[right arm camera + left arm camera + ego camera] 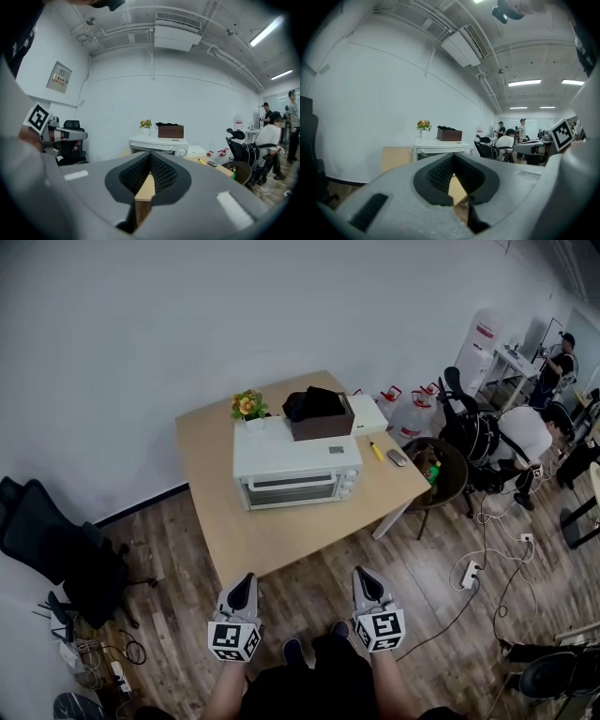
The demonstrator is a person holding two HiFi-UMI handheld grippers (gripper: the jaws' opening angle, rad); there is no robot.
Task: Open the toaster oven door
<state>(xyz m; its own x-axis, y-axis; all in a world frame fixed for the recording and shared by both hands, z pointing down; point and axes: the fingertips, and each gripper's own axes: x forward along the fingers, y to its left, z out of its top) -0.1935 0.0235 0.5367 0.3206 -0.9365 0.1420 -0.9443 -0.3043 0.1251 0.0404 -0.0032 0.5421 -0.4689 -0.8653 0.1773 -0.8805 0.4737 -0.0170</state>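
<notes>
A white toaster oven [295, 470] stands on a light wooden table [281, 535] with its glass door closed and its knobs on the right side. Both grippers hover over the floor well short of the table's near edge. My left gripper [247, 578] and my right gripper [360, 573] are shut, with nothing between the jaws. In the left gripper view the oven [440, 149] shows far beyond the closed gripper [452, 157]. In the right gripper view the oven [159, 146] sits straight ahead past the closed gripper [150, 156].
A potted flower [247, 407], a brown box [322, 422] with black cloth and a white box [367, 413] sit behind the oven. A yellow pen [375, 450] and a remote [397, 457] lie to its right. A black chair [56, 540] stands left; chairs, people and cables are right.
</notes>
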